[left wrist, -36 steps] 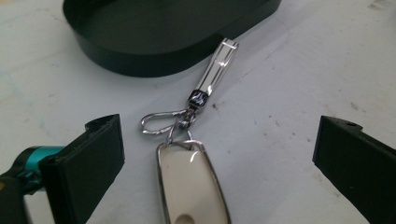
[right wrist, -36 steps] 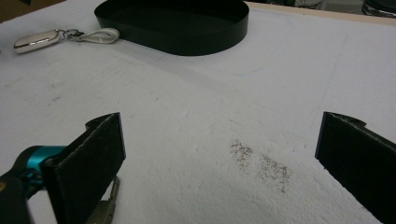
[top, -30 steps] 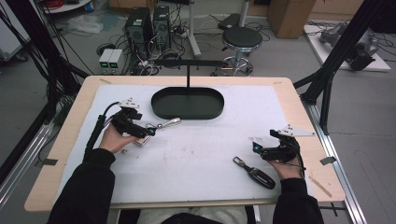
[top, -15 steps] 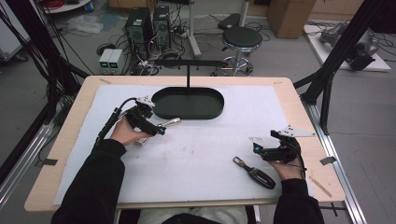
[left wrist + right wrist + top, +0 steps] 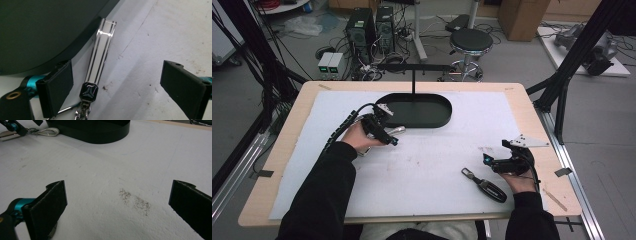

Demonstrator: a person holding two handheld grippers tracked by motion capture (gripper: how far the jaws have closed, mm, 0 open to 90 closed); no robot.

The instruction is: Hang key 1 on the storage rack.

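A silver metal keychain bar (image 5: 101, 50) with a black emblem (image 5: 88, 91) lies on the white mat beside the black oval tray (image 5: 37, 30). My left gripper (image 5: 120, 85) is open with its jaws either side of the bar's emblem end, the bar closer to the left jaw. From above, the left gripper (image 5: 391, 135) sits at the tray's (image 5: 432, 121) front-left rim by the keychain (image 5: 398, 129). A black car key (image 5: 484, 184) lies near the front right. My right gripper (image 5: 490, 162) rests open just behind it, and nothing lies between its jaws (image 5: 120, 205).
A T-shaped black post (image 5: 413, 80) rises from the tray's back. The white mat (image 5: 437, 155) covers most of the wooden table (image 5: 537, 125). A dark smudge (image 5: 135, 202) marks the mat ahead of the right gripper. A white cord loop (image 5: 47, 130) trails from the keychain.
My left gripper has moved forward and right, up to the tray's rim, and now straddles the silver keychain. The right gripper and the car key have stayed put.
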